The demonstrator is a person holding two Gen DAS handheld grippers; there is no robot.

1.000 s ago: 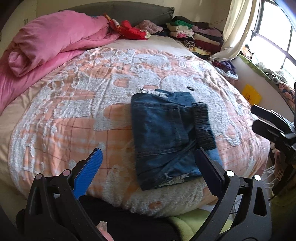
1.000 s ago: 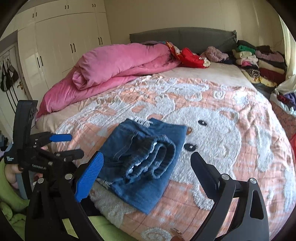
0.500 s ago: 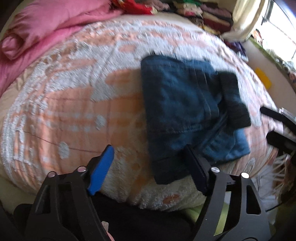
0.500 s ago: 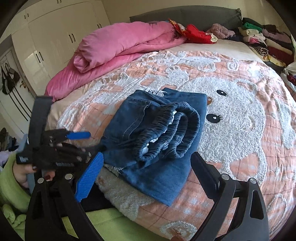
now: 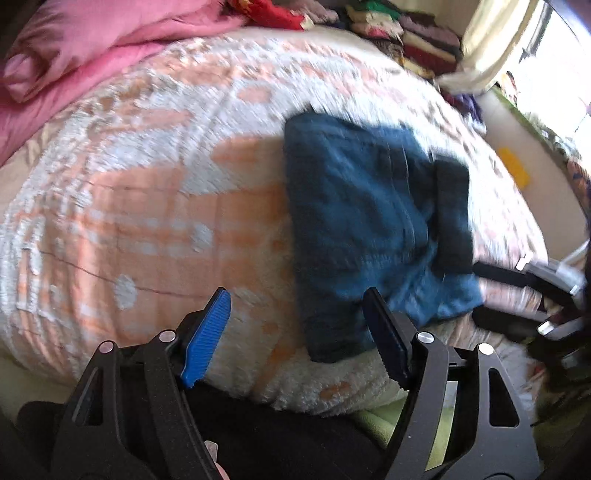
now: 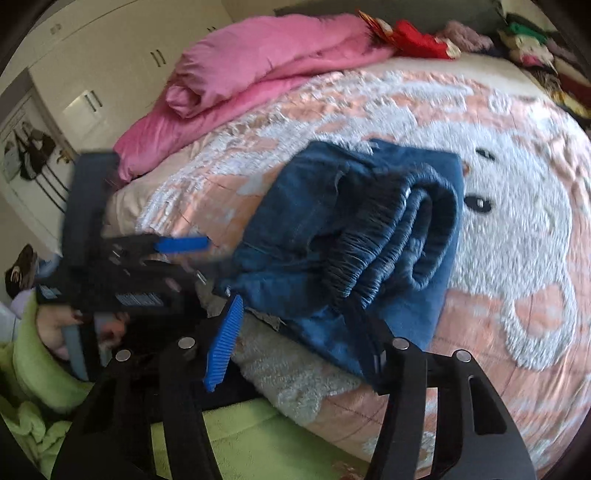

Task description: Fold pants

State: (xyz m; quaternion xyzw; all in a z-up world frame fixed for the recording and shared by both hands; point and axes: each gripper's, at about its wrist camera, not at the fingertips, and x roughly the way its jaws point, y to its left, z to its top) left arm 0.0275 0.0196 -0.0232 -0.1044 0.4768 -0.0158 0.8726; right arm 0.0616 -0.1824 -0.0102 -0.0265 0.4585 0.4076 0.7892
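The folded blue denim pants (image 5: 369, 229) lie near the front edge of the bed, waistband on the right. In the right wrist view the pants (image 6: 354, 236) show their bunched elastic waistband (image 6: 399, 240). My left gripper (image 5: 295, 332) is open, its fingers straddling the pants' near left corner just above the blanket. My right gripper (image 6: 295, 328) is open, close over the pants' near edge. The left gripper also shows in the right wrist view (image 6: 177, 254), at the left of the pants. Both views are blurred.
The bed carries a peach and white fleece blanket (image 5: 147, 184) with a bear face (image 6: 517, 221). A rolled pink duvet (image 6: 266, 70) lies at the far left. Stacked clothes (image 5: 406, 33) line the headboard. White wardrobes (image 6: 92, 85) stand left. A green garment (image 6: 251, 443) lies below the bed edge.
Both grippers have moved forward and down toward the pants, which now fill more of each view. The jaws of both have narrowed a little. The pants have not moved.
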